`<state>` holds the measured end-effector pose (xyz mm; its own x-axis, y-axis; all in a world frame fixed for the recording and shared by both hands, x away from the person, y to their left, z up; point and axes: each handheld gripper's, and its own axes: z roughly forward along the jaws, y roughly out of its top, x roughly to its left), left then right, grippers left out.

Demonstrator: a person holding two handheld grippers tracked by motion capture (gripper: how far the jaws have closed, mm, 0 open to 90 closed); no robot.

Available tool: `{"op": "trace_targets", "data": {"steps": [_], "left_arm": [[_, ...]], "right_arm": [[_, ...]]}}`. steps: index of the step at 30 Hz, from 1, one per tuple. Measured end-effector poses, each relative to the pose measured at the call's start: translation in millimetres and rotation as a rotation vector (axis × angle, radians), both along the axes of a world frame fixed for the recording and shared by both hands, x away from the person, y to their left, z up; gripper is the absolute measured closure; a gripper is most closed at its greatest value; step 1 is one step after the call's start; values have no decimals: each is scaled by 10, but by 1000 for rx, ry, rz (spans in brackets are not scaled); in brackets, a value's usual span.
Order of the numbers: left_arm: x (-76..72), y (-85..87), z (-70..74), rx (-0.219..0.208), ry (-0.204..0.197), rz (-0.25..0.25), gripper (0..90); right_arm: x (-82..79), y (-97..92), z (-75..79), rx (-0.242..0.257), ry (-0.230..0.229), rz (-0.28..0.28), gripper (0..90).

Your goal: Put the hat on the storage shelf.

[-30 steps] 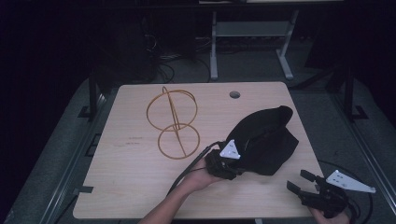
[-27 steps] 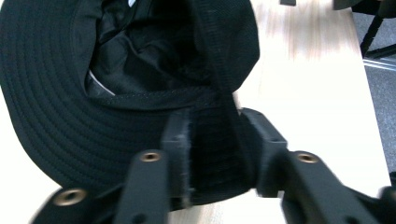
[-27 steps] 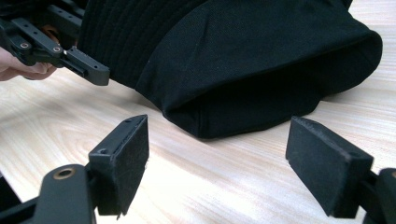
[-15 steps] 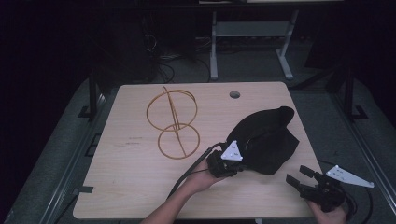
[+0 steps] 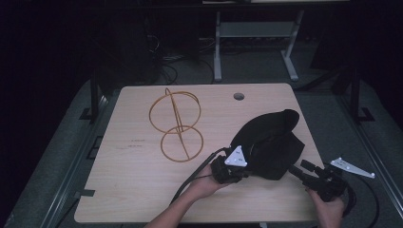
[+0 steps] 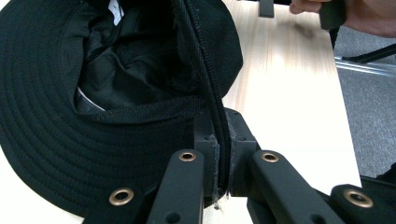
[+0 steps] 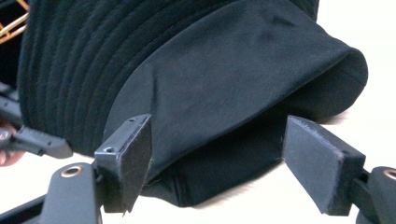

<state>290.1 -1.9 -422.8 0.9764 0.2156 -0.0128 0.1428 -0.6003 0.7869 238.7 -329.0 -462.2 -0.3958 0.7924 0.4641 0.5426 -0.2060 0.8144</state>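
Left claw point(image 6: 219, 186): pinched the black hat's point(image 5: 271, 145) brim.
Right claw point(image 7: 217, 163): spread wide, beside the hat's edge.
Counter point(image 5: 133, 190): carried two joined rings point(image 5: 177, 124).

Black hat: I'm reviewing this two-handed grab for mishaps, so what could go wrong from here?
The left tool pinches only the brim edge of the black hat, so a tug could pull the fabric free. The right tool is open around the hat's near side and may close on several bunched layers. The wire hoop stand sits close and could be knocked.
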Motion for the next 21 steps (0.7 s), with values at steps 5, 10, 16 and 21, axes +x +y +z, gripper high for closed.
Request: {"op": "trace_targets", "data": {"steps": [5, 10, 16, 21], "left_arm": [[-14, 8, 3, 0, 0, -7, 853], [-29, 3, 3, -2, -1, -16, 853], [-40, 4, -3, 1, -3, -28, 852], [-49, -3, -12, 8, -8, -34, 852]], "right_arm": [[80, -18, -45, 86, 20, -20, 313], [143, -12, -77, 134, 47, -39, 335], [211, 62, -89, 171, 55, -61, 441], [228, 116, -99, 187, 43, -81, 610]]}}
